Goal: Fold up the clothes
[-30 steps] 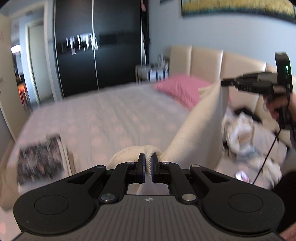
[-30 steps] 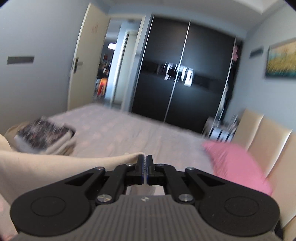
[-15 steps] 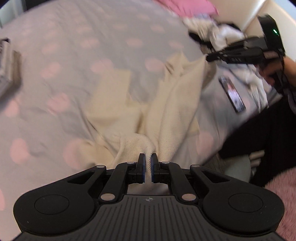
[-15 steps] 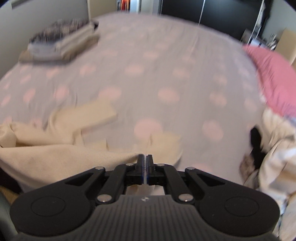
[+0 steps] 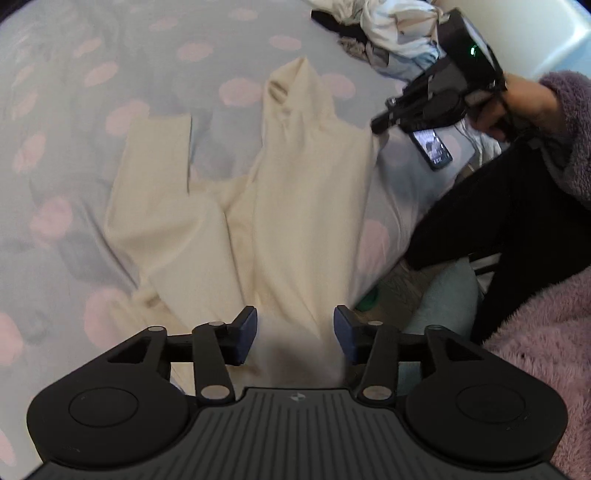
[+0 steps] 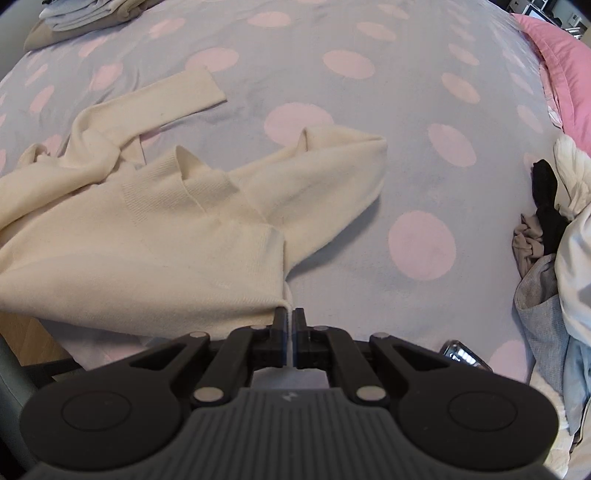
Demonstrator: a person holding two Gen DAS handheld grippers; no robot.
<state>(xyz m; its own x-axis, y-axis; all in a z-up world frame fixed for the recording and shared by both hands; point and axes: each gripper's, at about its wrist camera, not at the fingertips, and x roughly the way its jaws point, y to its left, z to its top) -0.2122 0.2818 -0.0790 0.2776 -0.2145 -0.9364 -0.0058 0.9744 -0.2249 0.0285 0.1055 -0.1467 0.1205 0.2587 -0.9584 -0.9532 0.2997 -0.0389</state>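
A cream knit sweater lies spread on the grey, pink-dotted bed sheet, collar and sleeves pointing away from me. My left gripper hangs over its near edge; the jaws are opening, with cloth lying between them and the pads off it. My right gripper is shut on the sweater's near corner. In the left wrist view that right gripper meets the sweater's right edge, held by a hand in a purple fleece sleeve.
A heap of unfolded clothes lies at the right of the bed, beside a pink pillow. Folded clothes are stacked at the far left corner. A phone rests on the sheet near the person's dark trouser leg.
Both grippers have dropped from chest height and tilted down onto the bed, laying the sweater flat. The left jaws, shut on the cloth before, now stand apart.
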